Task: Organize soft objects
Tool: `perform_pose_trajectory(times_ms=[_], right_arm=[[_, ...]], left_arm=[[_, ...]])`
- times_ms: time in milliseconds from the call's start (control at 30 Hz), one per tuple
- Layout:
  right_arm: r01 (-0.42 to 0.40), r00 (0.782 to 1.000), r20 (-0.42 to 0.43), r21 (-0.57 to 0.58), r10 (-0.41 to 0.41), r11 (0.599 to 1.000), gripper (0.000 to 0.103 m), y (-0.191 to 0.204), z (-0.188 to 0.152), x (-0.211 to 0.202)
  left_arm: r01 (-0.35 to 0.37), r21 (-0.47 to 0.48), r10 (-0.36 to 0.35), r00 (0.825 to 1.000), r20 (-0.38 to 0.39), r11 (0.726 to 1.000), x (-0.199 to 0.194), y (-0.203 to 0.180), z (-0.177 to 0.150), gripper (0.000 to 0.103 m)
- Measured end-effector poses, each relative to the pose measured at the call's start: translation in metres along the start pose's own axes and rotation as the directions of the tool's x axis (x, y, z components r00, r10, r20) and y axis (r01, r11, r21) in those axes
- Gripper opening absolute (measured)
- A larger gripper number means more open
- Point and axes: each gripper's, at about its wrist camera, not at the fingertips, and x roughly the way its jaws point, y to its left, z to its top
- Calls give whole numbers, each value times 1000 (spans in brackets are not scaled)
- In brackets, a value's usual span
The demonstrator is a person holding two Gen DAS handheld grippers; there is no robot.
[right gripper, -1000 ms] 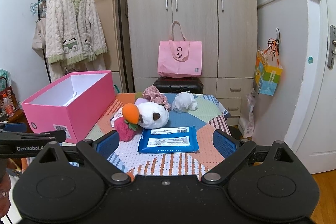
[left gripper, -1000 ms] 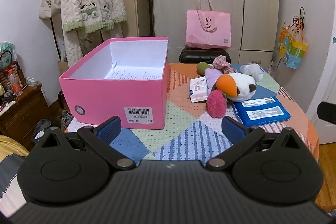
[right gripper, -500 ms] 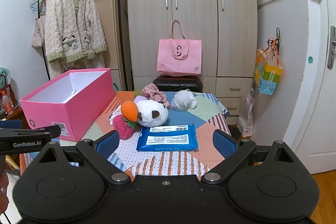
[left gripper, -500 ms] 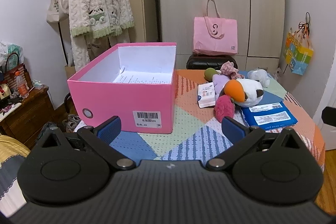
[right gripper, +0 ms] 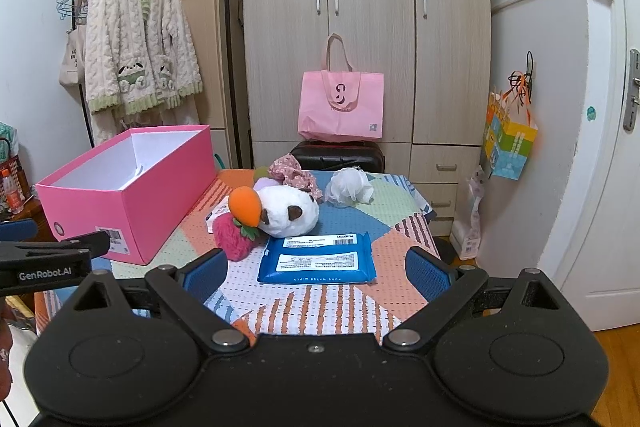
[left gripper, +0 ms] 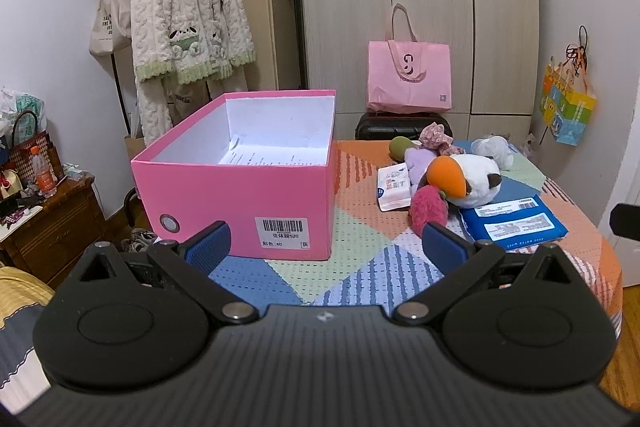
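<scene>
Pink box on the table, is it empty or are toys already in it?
No toys inside. The pink box holds only a printed paper sheet; the plush toys lie on the table.

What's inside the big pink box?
The pink box looks nearly empty: white walls and a printed paper sheet lying on its bottom. The near wall hides the front part of the floor, so something small could sit there unseen. No toys show inside.

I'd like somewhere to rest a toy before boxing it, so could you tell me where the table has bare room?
Free: the tablecloth strip in front of the pink box, and the near edge below the blue wipes pack. The box interior looks empty apart from a paper. Crowded: the plush pile beside the box, back to the white pouf.
</scene>
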Motion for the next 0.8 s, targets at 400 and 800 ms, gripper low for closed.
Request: perform_pose_trajectory(times_ms=[400, 800], right_arm=[[-5, 1000, 1, -8, 5, 1000, 98, -1, 0, 0], [-91, 990, 105, -48, 95, 995, 98, -19, 26, 12]], left_arm=[[1, 6, -1, 1000, 1, 1000, -1, -1, 1, 103], [95, 8, -95, 993, 76, 995, 16, -21, 25, 103]])
